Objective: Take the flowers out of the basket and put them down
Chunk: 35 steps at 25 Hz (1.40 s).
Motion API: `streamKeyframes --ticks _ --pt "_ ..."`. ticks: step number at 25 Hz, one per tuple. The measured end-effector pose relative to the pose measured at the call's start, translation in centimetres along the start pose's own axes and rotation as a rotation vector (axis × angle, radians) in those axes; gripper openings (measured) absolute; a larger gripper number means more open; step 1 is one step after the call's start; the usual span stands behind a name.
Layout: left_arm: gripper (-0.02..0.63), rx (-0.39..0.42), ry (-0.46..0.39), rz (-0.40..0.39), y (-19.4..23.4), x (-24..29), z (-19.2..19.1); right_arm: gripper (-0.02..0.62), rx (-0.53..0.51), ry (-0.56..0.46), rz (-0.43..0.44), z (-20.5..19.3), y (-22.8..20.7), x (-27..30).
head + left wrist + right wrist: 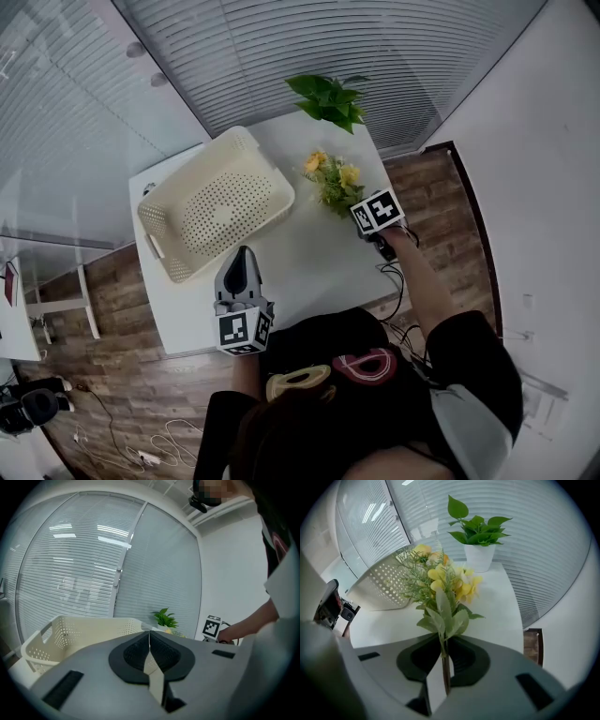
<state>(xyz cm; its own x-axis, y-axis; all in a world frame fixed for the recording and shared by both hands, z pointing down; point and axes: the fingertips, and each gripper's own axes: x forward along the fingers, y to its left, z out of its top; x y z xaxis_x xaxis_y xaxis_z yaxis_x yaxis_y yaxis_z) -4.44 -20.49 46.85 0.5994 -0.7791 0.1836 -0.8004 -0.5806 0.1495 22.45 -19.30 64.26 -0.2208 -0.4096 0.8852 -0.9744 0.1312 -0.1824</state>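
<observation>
The person's dark top [375,375] fills the bottom of the head view, and just beyond it the left claw [242,255] hangs over the near edge of the white worktop [309,262], its jaws together on nothing, aimed at the empty cream basket [159,234]. The right claw [443,656] is pinched narrow on the stem of the yellow flowers [333,178]. The flowers are outside the basket, just to its right, above the worktop and short of the potted plant [330,98]; whether they touch the worktop cannot be told.
</observation>
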Motion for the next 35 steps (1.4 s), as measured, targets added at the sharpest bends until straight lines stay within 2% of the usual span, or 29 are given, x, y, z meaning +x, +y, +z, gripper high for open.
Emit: streamKeyframes --ticks 4,10,16,24,35 --pt "0.018 -0.001 0.003 0.006 0.1 -0.2 -0.1 0.060 0.015 0.002 0.006 0.0 -0.1 0.2" --pt "0.018 0.005 -0.001 0.007 0.1 -0.3 0.0 0.084 0.059 0.006 0.061 -0.4 0.2 0.9" --pt "0.018 0.005 -0.004 0.006 0.1 -0.3 0.2 0.100 0.055 0.010 0.046 -0.5 0.2 0.8" --pt "0.018 0.003 -0.005 -0.002 0.0 -0.4 -0.1 0.204 0.039 -0.039 0.094 0.0 1.3 0.1" --pt "0.018 -0.003 -0.006 -0.015 -0.3 -0.7 -0.4 0.279 0.068 -0.158 0.150 0.9 2.4 -1.9"
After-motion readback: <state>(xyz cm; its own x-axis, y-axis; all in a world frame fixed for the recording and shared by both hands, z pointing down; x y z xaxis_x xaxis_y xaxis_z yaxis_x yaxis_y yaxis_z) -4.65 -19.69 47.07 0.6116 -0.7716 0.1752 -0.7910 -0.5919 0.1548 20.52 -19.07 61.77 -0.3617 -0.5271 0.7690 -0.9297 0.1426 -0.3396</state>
